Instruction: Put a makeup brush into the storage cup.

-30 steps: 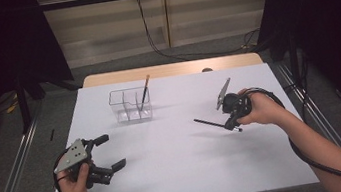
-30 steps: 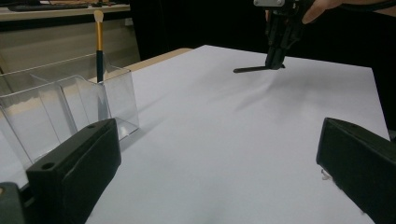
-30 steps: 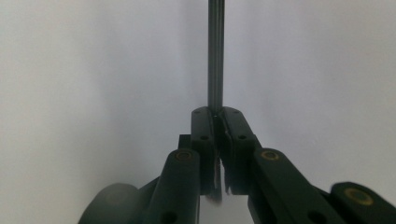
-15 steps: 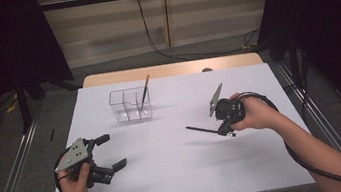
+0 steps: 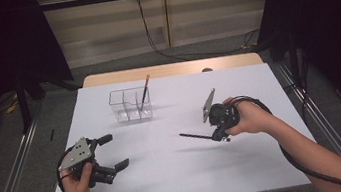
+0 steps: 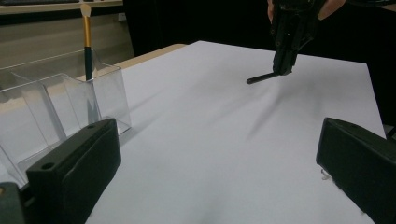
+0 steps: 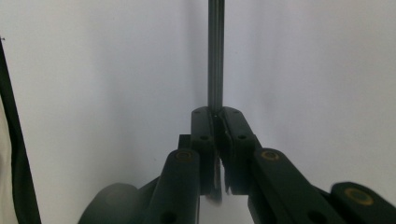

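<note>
At the lower left of the high view, the left gripper (image 5: 111, 152) rests on the white table (image 5: 179, 175) in the person's left hand (image 5: 77, 182), its jaws spread wide with nothing between them. Its own view shows the two black pads far apart over bare white surface. Above it, toward the upper middle, a clear plastic organizer (image 5: 130, 105) stands with a brush (image 5: 144, 92) upright in its right compartment. Right of centre, the right gripper (image 5: 220, 132) sits in the right hand (image 5: 251, 116), its jaws pressed together on a thin dark stick (image 5: 195, 135), which points left, held just above the table. In the right gripper view the stick (image 7: 215, 56) runs straight up from the clamped pads.
</note>
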Action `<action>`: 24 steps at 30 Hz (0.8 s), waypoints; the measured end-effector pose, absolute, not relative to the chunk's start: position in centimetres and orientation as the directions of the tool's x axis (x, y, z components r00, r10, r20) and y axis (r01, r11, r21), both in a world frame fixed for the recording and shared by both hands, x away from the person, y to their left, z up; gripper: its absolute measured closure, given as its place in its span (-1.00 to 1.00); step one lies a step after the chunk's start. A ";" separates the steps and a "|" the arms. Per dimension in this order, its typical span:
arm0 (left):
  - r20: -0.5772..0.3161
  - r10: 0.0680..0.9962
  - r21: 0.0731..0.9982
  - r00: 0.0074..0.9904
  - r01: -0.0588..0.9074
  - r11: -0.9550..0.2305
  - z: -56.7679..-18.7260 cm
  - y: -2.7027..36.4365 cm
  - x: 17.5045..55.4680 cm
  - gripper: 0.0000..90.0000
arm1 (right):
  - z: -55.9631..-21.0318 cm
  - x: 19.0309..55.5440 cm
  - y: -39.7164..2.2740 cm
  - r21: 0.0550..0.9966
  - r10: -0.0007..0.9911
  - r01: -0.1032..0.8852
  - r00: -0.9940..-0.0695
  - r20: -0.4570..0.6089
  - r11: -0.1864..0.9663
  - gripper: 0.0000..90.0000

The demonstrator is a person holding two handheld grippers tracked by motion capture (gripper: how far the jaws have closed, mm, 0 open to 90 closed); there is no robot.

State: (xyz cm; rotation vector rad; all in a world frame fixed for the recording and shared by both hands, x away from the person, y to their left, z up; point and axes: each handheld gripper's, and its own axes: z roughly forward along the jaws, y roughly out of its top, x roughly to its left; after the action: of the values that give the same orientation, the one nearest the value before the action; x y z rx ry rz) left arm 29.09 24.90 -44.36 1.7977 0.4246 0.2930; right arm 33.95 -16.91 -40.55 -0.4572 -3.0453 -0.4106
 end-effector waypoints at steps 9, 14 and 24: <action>-0.026 0.413 0.964 0.910 0.133 -0.231 -44.1 24.1 29.1 -1.00 | -40.6 33.5 -16.2 0.260 0.259 0.271 -0.963 0.078 0.927 0.88; -0.028 0.408 0.963 0.913 0.133 -0.233 -44.1 23.8 29.2 -1.00 | -40.6 33.3 -15.8 0.257 0.248 0.261 -0.965 0.083 0.930 0.88; -0.022 0.403 0.963 0.915 0.128 -0.239 -43.6 23.5 29.5 -1.00 | -40.7 33.1 -15.1 0.262 0.228 0.244 -0.969 0.092 0.934 0.88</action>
State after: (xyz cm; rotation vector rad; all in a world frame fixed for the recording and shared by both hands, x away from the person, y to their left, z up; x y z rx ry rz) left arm 29.52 23.47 -43.62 1.8099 0.3963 0.2696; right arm 33.09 -15.10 -40.65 -0.3703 -3.0300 -0.4220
